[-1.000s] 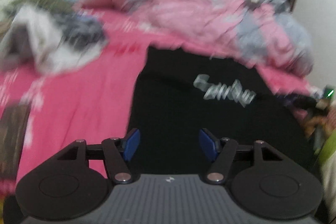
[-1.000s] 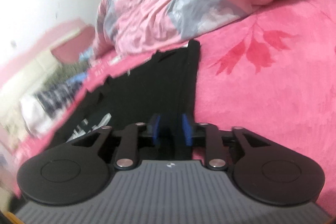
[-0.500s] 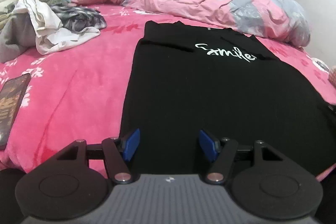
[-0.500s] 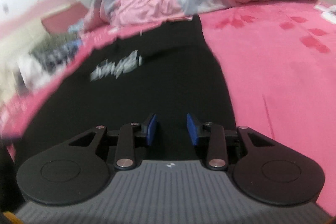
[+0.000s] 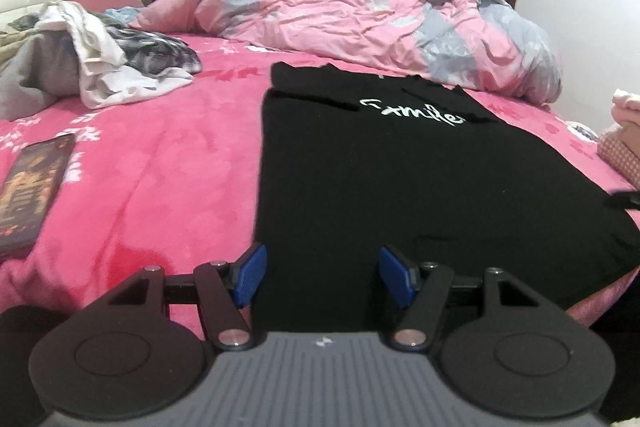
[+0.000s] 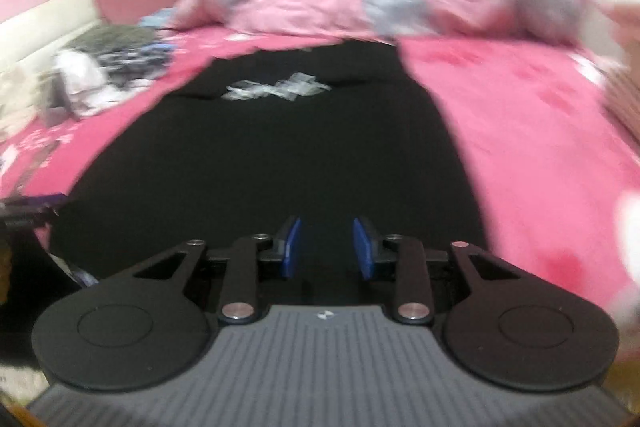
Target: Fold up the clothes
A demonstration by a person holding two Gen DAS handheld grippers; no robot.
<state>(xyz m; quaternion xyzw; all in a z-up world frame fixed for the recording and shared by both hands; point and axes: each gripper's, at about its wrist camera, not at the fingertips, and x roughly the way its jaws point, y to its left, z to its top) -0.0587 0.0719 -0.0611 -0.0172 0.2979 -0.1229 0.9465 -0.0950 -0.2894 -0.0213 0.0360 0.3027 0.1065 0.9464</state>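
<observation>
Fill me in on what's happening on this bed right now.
A person holding a tool in each hand is partway through folding clothes. A black T-shirt with white lettering lies flat on the pink bedspread, sleeves already folded in. The left tool hangs open over the shirt's near left corner, gripping nothing. The right tool is over the near right part of the shirt, its jaws closing, with nothing pinched between them yet. A pile of unfolded clothes waits at the far left.
</observation>
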